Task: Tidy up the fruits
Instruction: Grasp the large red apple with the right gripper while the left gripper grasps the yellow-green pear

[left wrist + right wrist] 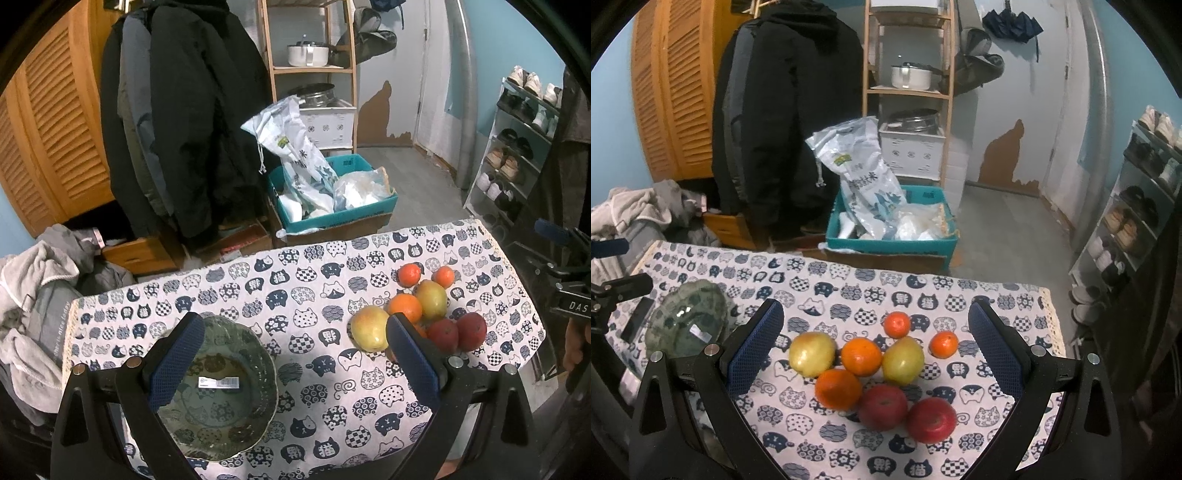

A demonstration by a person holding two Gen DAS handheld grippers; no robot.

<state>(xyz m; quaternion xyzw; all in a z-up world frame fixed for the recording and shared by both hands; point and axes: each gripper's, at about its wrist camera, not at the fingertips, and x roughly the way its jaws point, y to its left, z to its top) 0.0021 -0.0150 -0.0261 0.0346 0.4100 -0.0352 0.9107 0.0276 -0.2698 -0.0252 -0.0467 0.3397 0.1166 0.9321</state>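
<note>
On our left the glass bowl point(218, 387) sits near the table's left edge, our left gripper point(295, 354) spread wide above it, holding nothing. Bare cat-print cloth point(258, 295) lies between. Rightward, our right gripper point(875, 347) gapes empty over the clustered fruits point(871, 369).
</note>
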